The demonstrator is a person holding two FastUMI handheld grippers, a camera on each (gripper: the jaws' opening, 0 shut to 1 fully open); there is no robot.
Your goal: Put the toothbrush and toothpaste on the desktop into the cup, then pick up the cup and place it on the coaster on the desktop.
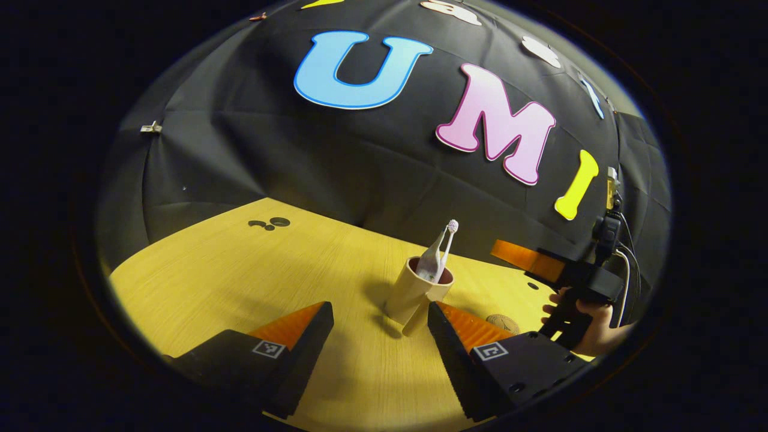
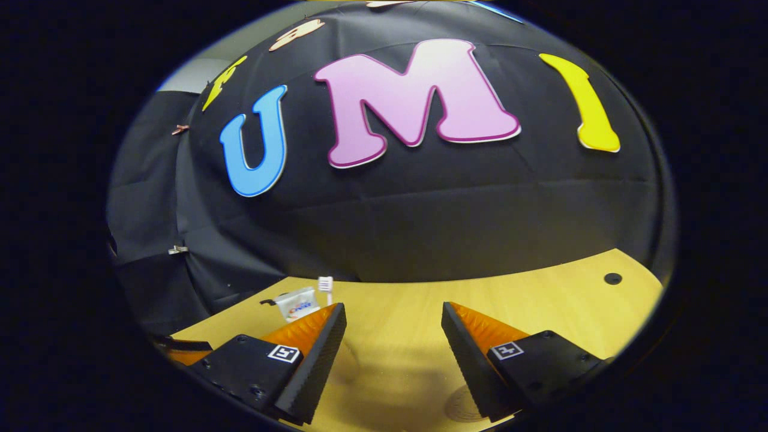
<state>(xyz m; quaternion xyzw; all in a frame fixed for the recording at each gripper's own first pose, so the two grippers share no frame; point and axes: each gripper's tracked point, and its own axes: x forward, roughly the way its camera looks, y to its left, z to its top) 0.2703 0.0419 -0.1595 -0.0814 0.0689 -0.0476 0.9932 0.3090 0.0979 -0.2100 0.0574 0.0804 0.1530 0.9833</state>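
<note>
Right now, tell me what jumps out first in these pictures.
The tan cup stands upright mid-desk with a toothbrush and toothpaste sticking out of it, just ahead of the open left gripper. To its right, a hand holds the right gripper, and a round coaster lies on the wooden desk nearby.

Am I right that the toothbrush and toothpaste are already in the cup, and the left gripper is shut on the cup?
Not quite. In the left gripper view the toothbrush and toothpaste do stand in the cup, but the left gripper is open: its fingers stand wide apart, with the cup just ahead of them and nothing pressed between.
</note>
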